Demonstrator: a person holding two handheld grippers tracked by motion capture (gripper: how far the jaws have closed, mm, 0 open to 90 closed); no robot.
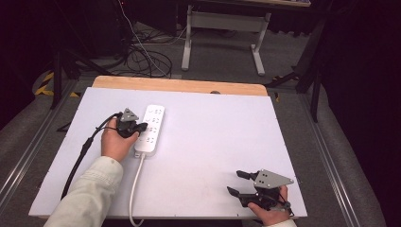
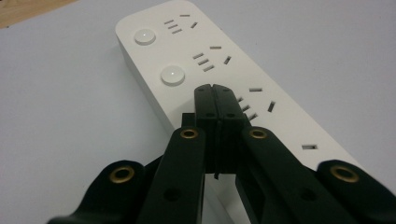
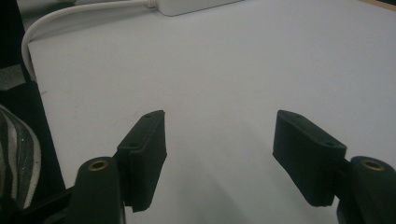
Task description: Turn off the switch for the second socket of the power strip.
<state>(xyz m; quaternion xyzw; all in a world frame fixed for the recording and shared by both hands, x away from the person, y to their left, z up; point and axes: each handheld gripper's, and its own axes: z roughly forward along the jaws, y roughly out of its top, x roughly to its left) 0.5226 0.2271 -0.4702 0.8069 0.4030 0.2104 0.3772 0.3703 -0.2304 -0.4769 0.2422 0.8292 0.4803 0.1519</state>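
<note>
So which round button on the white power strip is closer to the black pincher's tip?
The nearer round button, right beside the shut left gripper. The other button sits farther up the power strip, toward its far end.

A white power strip [image 1: 150,130] lies on the white table [image 1: 222,142].

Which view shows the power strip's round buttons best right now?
The left gripper view: both buttons on the power strip are close and sharp. The high view shows the whole strip small, buttons hard to make out; the right gripper view shows one end and the cord.
</note>
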